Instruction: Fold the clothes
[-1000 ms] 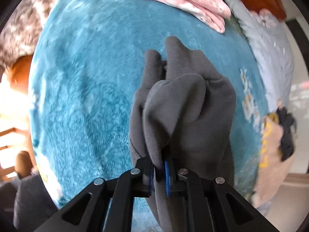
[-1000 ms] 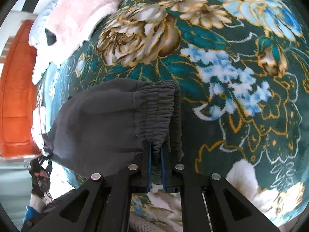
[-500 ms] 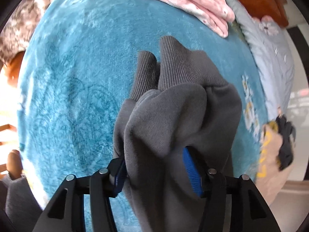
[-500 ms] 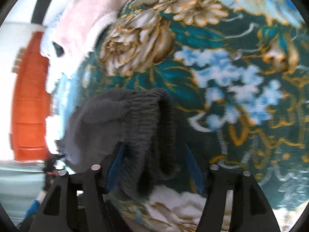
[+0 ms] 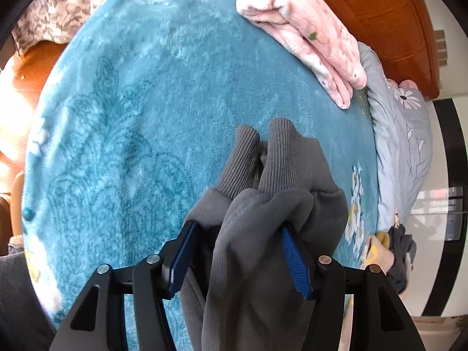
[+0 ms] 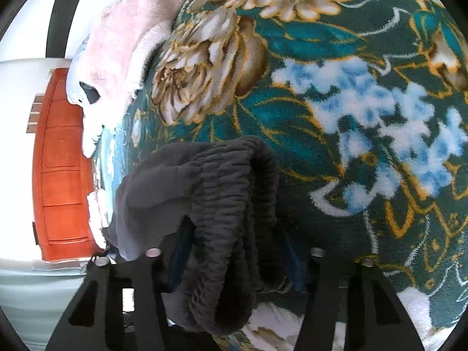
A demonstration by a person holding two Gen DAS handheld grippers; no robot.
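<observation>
Hidden and cut-off parts

The grey trousers (image 5: 263, 234) run off the bottom edge below the left gripper (image 5: 238, 256); their waistband (image 6: 234, 234) drapes over the right gripper (image 6: 234, 257), shadowing its blue pads (image 6: 180, 251).

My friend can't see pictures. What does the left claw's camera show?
An open claw with blue pads sits around bunched grey trousers, ribbed cuffs pointing away, on a fluffy teal blanket. Folded pink fleece lies at the far edge.

grey trousers (image 5: 263, 234), teal floral blanket (image 6: 351, 117)
</observation>
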